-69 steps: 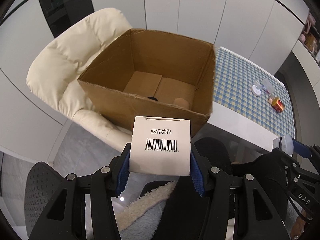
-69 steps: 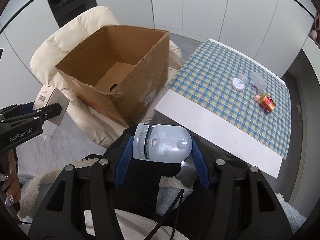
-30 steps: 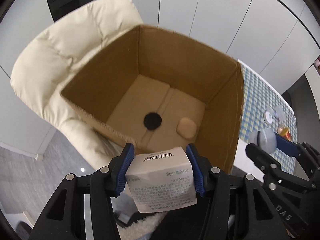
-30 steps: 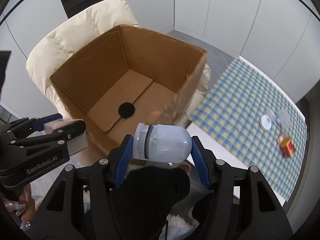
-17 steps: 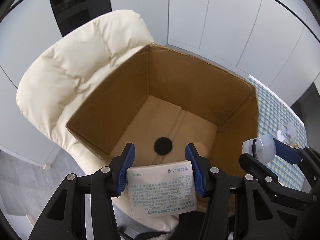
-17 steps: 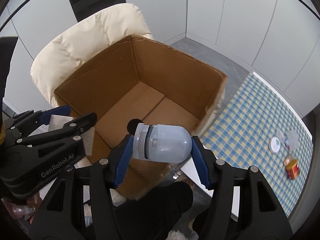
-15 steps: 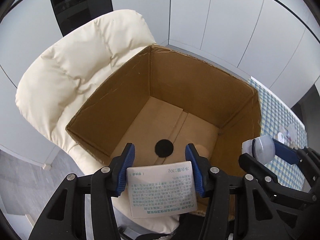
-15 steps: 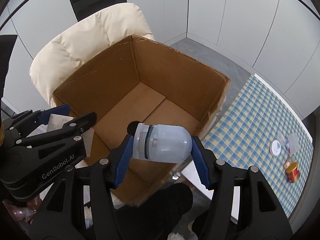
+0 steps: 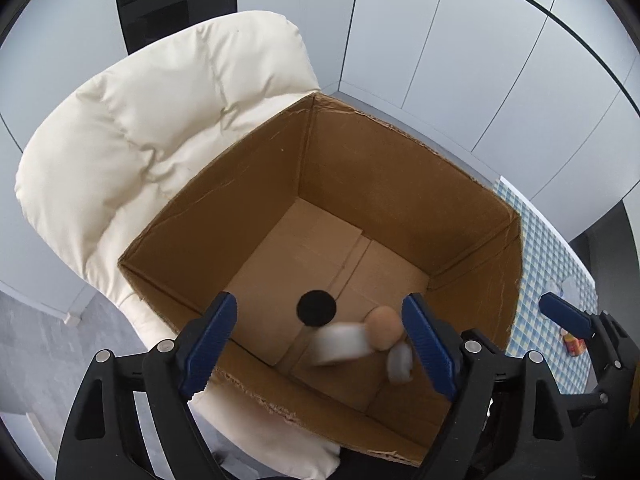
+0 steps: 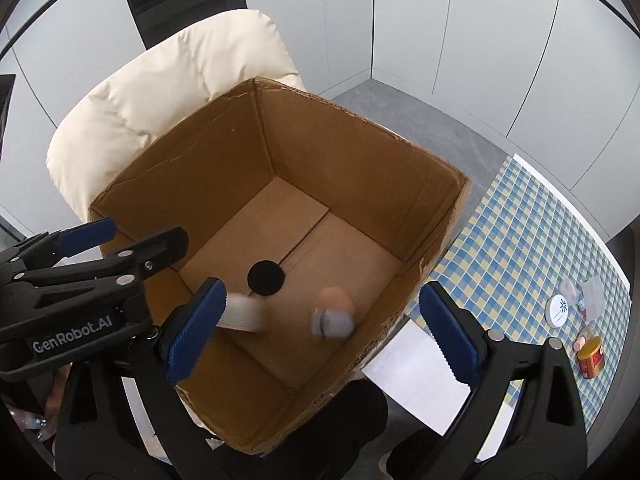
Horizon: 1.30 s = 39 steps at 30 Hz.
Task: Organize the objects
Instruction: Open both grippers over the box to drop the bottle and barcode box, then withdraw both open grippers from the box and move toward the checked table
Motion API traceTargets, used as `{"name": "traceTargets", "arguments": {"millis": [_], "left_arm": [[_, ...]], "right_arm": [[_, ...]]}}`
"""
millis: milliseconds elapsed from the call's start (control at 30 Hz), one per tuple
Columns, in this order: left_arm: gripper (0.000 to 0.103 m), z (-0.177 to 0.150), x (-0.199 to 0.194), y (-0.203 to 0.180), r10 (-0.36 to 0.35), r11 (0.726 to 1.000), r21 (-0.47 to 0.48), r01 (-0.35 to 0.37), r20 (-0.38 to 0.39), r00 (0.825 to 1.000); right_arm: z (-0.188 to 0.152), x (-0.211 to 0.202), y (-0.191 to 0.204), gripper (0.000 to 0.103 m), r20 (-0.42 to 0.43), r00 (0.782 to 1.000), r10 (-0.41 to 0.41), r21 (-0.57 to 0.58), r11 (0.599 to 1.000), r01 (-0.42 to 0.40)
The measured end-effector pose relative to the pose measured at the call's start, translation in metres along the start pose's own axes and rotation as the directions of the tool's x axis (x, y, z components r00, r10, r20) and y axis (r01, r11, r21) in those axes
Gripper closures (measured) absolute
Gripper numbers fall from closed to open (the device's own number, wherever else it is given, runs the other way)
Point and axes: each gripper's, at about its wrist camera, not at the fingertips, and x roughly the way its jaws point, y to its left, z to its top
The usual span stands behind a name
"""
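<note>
Both tools' jaws just opened, white carton (image 9: pixel 340 344) and capsule (image 10: pixel 334 322) now loose inside box (image 9: pixel 400 184).

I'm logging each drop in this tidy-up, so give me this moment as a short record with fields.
left claw: open, jaws just opened, nothing between them
right claw: open, jaws just opened, nothing held
white carton: blurred, inside the cardboard box
pale bottle: blurred, in the box beside the tan round object
black disc: on the box floor
checked table: small items left on it

cream padded chair (image 9: pixel 160 128), checked tablecloth (image 10: pixel 532 248), white wall panels (image 10: pixel 440 20)
</note>
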Motion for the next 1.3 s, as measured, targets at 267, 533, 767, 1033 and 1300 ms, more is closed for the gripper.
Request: {"name": "traceTargets", "arguments": {"millis": [267,533,767,1033,1300], "left_arm": [[0.018,-0.002,0.000,0.005,0.009,1.000,-0.007,-0.009,-0.002,1.000],[0.017,-0.003,-0.002,0.006,0.011,1.000,-0.004,-0.011,0.003,1.000],[0.018,-0.004,-0.003,0.012,0.012,1.000,-0.019,-0.012,0.005,1.000],[0.018,-0.005,-0.003,0.011,0.007,0.999,-0.032,-0.007,-0.011,1.000],[0.018,-0.015,-0.016,0.003,0.018,1.000,0.000,-0.018,-0.005,1.000]], "right_arm": [[0.000,0.003,-0.002,0.004,-0.009,1.000,0.018,0.025,1.000,-0.018],[-0.001,0.002,-0.003,0.004,-0.008,1.000,0.017,0.027,1.000,-0.017],[-0.003,0.004,-0.003,0.004,-0.006,1.000,0.021,0.033,0.999,-0.021],[-0.009,0.003,-0.011,0.004,-0.017,1.000,-0.004,0.047,0.999,0.005],[-0.015,-0.016,-0.026,0.004,0.000,1.000,-0.011,0.082,0.997,0.011]]}}
